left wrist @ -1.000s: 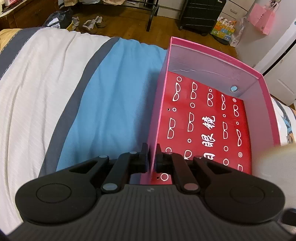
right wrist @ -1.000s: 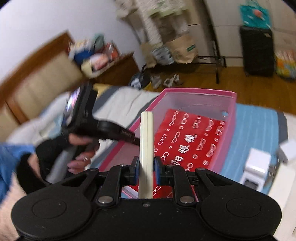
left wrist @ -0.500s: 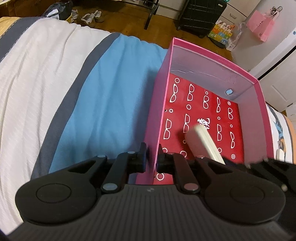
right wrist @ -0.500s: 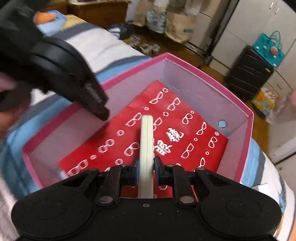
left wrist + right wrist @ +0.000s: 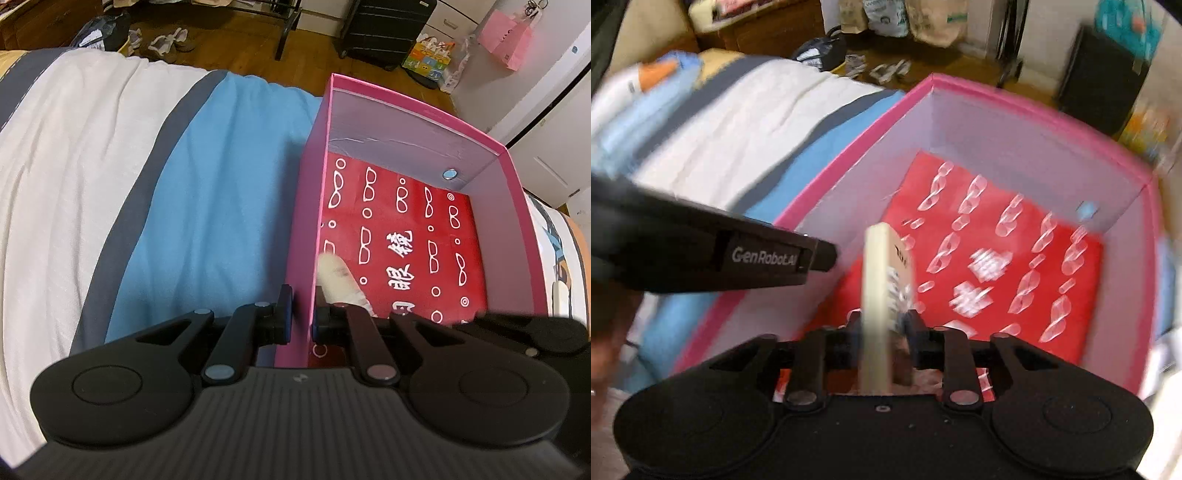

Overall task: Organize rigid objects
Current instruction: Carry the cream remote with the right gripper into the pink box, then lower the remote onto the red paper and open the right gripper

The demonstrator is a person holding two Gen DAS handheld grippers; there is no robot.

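The left gripper (image 5: pixel 302 320) is clamped on the left side wall of the pink box (image 5: pixel 413 107), one finger outside over the blue stripe of the bedspread (image 5: pixel 207 206), the other inside the box. In the right wrist view the same gripper's black finger, lettered GenRobot.AI, enters from 9 o'clock and ends at the box's left wall.

The right gripper (image 5: pixel 884 338) is held over the near end of the box. Its jaws have just been opening; a cream, flat rectangular object (image 5: pixel 882 295) with printing on its face stands on edge between them, tilted toward 12 o'clock, and a gap is seen between it and the right finger. Whether the left finger touches it cannot be told through the blur. In the left wrist view the cream object (image 5: pixel 340 280) is seen inside the box against the left wall, at 12 o'clock from the gripper.

The box floor is covered by a red sheet (image 5: pixel 417 236) printed with white spectacles and characters. The bedspread runs off toward 9 o'clock in blue, grey and white bands.
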